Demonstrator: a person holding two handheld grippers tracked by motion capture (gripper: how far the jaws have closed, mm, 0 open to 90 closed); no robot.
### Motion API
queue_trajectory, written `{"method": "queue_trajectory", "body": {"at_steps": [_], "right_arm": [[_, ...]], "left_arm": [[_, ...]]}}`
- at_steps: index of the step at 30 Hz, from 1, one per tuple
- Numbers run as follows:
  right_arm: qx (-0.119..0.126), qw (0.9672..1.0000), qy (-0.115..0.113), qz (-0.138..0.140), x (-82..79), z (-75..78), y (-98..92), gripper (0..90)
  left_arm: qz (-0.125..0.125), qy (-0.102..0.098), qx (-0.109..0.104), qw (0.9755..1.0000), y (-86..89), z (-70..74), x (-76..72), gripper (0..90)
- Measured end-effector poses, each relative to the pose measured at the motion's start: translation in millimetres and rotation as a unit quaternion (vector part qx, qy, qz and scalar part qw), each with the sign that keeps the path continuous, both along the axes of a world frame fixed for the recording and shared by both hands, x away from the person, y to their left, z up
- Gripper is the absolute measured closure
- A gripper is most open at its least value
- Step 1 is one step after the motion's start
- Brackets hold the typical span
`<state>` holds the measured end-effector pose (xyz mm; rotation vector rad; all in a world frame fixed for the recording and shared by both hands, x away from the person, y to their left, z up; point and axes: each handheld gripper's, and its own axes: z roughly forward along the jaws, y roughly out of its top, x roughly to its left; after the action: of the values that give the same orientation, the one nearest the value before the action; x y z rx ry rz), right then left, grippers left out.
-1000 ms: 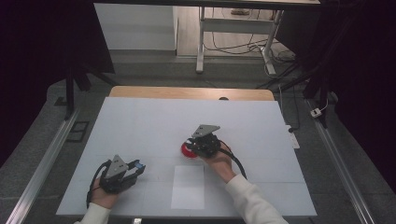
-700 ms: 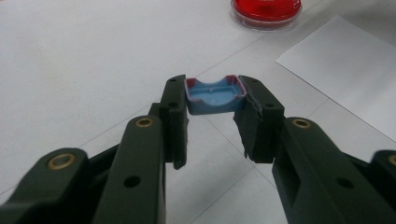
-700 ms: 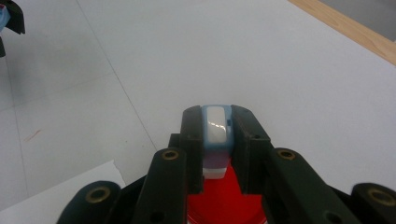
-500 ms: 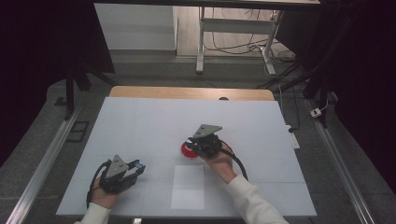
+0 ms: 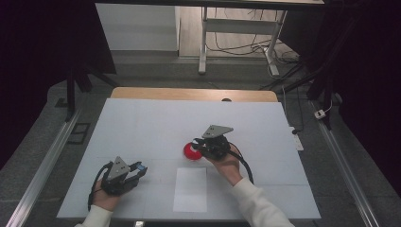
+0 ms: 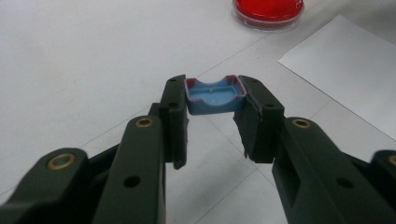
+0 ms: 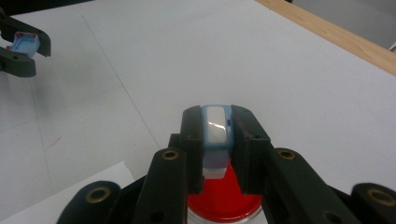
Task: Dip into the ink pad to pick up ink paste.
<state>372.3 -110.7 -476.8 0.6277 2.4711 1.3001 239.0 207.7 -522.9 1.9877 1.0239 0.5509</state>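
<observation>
My left gripper [image 5: 138,169] rests at the near left of the table, shut on a small blue cap [image 6: 215,95] with a reddish rim, its hollow side facing up. My right gripper [image 5: 197,144] is near the table's middle, shut on a light-blue and white block [image 7: 215,133] held upright just above a round red dish [image 5: 190,152]. The red dish [image 7: 224,207] lies directly under the block. From the left gripper view the red dish [image 6: 268,9] lies farther off, past the cap. In the right gripper view the left gripper [image 7: 22,43] shows at the top left with the cap.
A white sheet of paper [image 5: 190,189] lies near the front edge between the hands; the same paper [image 6: 345,70] shows in the left gripper view. The table [image 5: 142,123] is pale with a wooden far edge [image 5: 189,93]. Metal rails run along both sides.
My right gripper has shifted very slightly to the right over the red dish. The left gripper has stayed where it was.
</observation>
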Motion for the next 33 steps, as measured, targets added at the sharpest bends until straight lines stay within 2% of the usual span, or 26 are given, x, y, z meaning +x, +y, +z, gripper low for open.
{"method": "queue_trajectory", "body": {"at_steps": [7,15,33], "right_arm": [[0.020,0.9997,0.012,-0.005,-2.6,5.0,-14.7,75.0],[0.055,0.9981,0.021,-0.015,-5.6,9.9,-32.0,75.0],[0.081,0.9965,0.018,-0.008,-31.4,22.0,-55.3,75.0]], "left_arm": [[0.002,-0.002,-0.004,1.0000,0.9,-0.4,0.1,64.9],[0.003,-0.002,-0.004,1.0000,0.5,-0.4,-0.3,64.9],[0.004,-0.003,-0.002,1.0000,0.1,-0.3,2.5,64.9]]}}
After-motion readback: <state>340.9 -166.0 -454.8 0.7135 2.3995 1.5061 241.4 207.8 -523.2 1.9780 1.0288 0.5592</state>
